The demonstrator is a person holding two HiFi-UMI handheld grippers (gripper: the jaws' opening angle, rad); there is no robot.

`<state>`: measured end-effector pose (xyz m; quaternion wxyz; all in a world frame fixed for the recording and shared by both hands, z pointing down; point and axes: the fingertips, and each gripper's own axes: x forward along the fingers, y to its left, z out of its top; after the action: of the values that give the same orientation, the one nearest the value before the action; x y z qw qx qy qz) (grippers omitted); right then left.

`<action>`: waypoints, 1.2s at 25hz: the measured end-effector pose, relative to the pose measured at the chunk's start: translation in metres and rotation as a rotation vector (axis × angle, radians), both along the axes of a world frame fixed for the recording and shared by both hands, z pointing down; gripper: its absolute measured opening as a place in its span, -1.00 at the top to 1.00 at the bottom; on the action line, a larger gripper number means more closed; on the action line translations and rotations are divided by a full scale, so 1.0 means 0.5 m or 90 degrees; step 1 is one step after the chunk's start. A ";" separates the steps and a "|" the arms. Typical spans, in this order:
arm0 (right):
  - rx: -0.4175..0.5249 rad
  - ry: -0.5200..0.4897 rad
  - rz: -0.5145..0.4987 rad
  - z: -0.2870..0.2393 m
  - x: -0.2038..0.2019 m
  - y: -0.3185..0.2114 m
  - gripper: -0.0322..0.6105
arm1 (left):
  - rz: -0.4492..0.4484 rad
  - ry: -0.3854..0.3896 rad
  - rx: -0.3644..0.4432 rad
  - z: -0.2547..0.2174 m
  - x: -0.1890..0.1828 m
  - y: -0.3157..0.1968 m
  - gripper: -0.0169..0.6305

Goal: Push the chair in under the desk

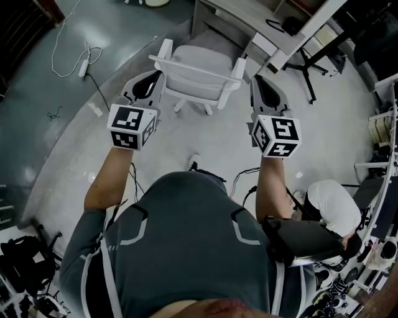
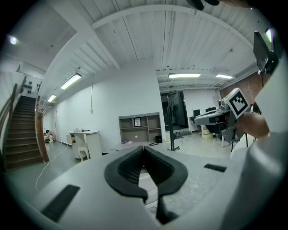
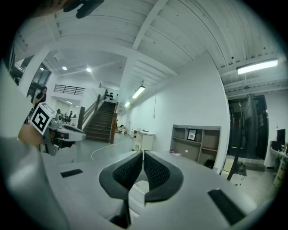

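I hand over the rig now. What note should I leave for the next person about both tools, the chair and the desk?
Left tool: shut, empty, at the left end of the chair back; contact unclear.
Right tool: shut, empty, at the right end.
Chair: apart from the desk, back toward the person.
Done: tools set on both sides.
Left: push the chair in under the desk.

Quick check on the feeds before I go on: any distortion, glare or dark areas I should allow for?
Head view: evenly lit and sharp on the chair, straight edges bowing near the borders, lower-left corner dim. Left gripper view: strong fisheye with black corners, ceiling strip light blown out. Right gripper view: same fisheye and black corners, strip light glaring at upper right.
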<state>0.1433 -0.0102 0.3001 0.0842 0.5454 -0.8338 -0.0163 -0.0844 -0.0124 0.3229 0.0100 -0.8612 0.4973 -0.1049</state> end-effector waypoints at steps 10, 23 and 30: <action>-0.049 0.016 -0.055 0.087 0.069 -0.176 0.77 | -0.009 -0.065 -0.037 0.070 0.079 -0.183 0.91; -0.155 0.098 -0.143 0.281 0.026 -0.289 0.33 | 0.024 -0.155 -0.119 0.223 0.087 -0.323 0.67; -0.221 0.184 -0.182 0.400 -0.025 -0.339 0.21 | 0.064 -0.260 -0.180 0.351 0.030 -0.396 0.40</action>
<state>0.1308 -0.1795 0.5003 0.2916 0.3917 -0.8719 0.0372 -0.0695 -0.2103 0.4985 -0.0049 -0.8387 0.4217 -0.3447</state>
